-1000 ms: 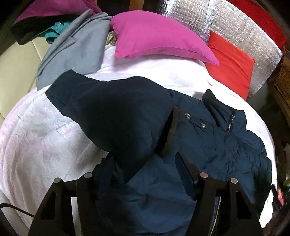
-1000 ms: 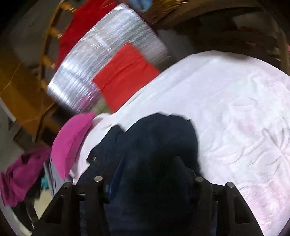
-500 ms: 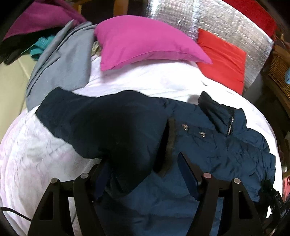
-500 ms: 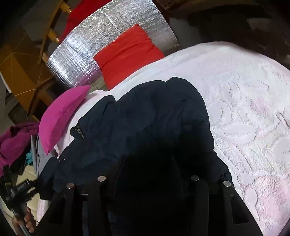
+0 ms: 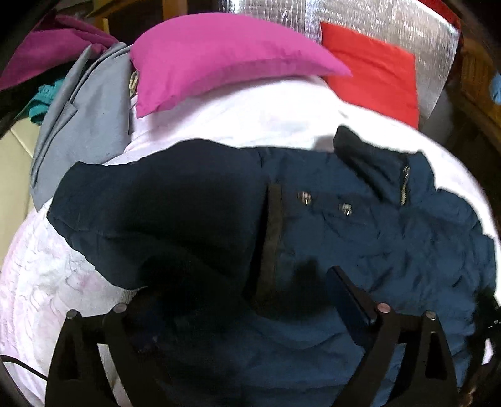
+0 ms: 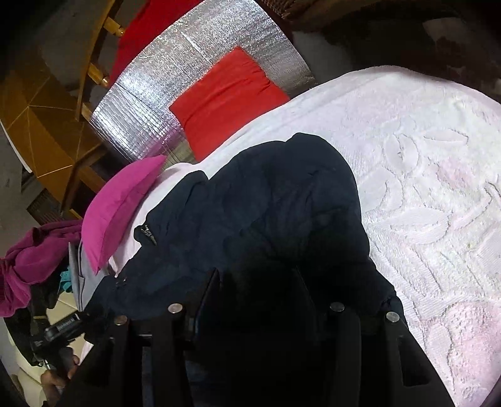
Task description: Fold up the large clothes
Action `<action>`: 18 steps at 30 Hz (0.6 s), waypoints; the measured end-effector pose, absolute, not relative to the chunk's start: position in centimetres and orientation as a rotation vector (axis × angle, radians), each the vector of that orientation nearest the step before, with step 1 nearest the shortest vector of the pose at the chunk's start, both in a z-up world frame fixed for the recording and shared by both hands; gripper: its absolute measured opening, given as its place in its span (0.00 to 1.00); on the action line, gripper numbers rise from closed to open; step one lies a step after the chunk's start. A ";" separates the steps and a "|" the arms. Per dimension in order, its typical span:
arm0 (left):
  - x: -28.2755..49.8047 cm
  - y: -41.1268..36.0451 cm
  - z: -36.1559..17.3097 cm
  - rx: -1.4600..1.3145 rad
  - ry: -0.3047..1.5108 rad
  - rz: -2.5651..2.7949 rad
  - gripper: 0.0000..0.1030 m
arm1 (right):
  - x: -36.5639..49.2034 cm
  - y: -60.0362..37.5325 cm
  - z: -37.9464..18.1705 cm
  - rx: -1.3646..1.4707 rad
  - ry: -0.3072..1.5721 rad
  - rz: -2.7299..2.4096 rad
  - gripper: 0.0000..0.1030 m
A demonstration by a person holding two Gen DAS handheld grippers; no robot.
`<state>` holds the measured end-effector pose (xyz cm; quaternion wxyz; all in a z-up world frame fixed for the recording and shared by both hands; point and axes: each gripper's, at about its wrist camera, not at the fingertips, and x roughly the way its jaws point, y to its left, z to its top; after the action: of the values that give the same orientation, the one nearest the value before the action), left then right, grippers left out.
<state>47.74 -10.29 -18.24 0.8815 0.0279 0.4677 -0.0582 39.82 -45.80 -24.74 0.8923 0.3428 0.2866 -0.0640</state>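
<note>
A navy padded jacket point(image 5: 375, 244) lies front up on the white and pink bedspread point(image 5: 47, 281), collar to the far right, with a dark sleeve folded across its chest. My left gripper point(image 5: 247, 297) hovers low over that fold. Its jaws are opening, and the cloth lies loose between them, clear of the right fingertip point(image 5: 347, 294). In the right wrist view the jacket point(image 6: 281, 200) bunches up into my right gripper point(image 6: 256, 297), which is shut on a thick dark wad of it. The pads there are hidden in shadow.
A magenta pillow point(image 5: 219, 59), a red cushion point(image 5: 375, 69) and a silver foil panel point(image 5: 360, 18) stand at the head of the bed. A grey garment point(image 5: 84, 125) and purple clothes point(image 5: 47, 50) lie at the far left. Bare bedspread point(image 6: 438, 188) spreads right of the jacket.
The left jaws have spread wider and let the folded sleeve go, moving in lower over the jacket. The right gripper has sunk toward the bed with its wad of jacket.
</note>
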 end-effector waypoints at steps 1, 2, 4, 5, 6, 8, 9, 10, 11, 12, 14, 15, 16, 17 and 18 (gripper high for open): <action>47.7 -10.5 -18.5 0.070 0.970 -0.108 0.93 | 39.8 -45.8 -24.7 0.713 0.594 -0.131 0.51; 47.8 -10.6 -18.7 0.073 0.970 -0.100 0.93 | 39.8 -45.8 -24.8 0.714 0.593 -0.131 0.51; 48.1 -10.7 -19.4 0.077 0.982 -0.093 0.93 | 39.8 -45.8 -24.8 0.714 0.592 -0.130 0.51; 48.3 -10.8 -19.6 0.086 0.987 -0.087 0.93 | 39.9 -45.8 -24.8 0.712 0.591 -0.130 0.51; 48.4 -11.0 -19.8 0.093 0.984 -0.080 0.93 | 39.9 -45.7 -24.8 0.711 0.590 -0.130 0.51; 48.5 -11.3 -20.0 0.100 0.967 -0.070 0.93 | 39.8 -45.7 -24.8 0.710 0.588 -0.131 0.51; 48.6 -11.4 -20.1 0.103 0.963 -0.065 0.93 | 39.7 -45.7 -24.8 0.711 0.586 -0.130 0.51; 48.7 -11.4 -20.1 0.106 0.959 -0.060 0.93 | 39.7 -45.8 -24.8 0.712 0.583 -0.129 0.51; 48.7 -11.4 -20.1 0.107 0.958 -0.058 0.93 | 39.6 -45.8 -24.8 0.713 0.581 -0.128 0.51; 48.7 -11.4 -20.0 0.107 0.962 -0.061 0.93 | 39.6 -45.8 -24.8 0.714 0.579 -0.128 0.51; 48.8 -11.0 -19.3 0.090 0.987 -0.090 0.92 | 39.5 -45.8 -24.8 0.716 0.578 -0.126 0.51; 48.7 -10.4 -18.5 0.058 0.999 -0.125 0.92 | 39.4 -45.9 -24.7 0.715 0.578 -0.126 0.51; 48.5 -9.6 -17.6 0.012 1.012 -0.160 0.92 | 39.4 -45.9 -24.7 0.713 0.578 -0.127 0.51; 48.2 -8.5 -16.7 -0.038 1.028 -0.185 0.92 | 39.4 -45.8 -24.7 0.710 0.579 -0.129 0.51; 47.9 -7.6 -16.0 -0.081 1.035 -0.205 0.92 | 39.3 -45.8 -24.7 0.709 0.578 -0.130 0.51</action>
<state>47.88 -7.58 -16.01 0.8634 -0.0384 0.4935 -0.0978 39.35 -45.83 -24.69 0.8951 0.3421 0.2789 -0.0627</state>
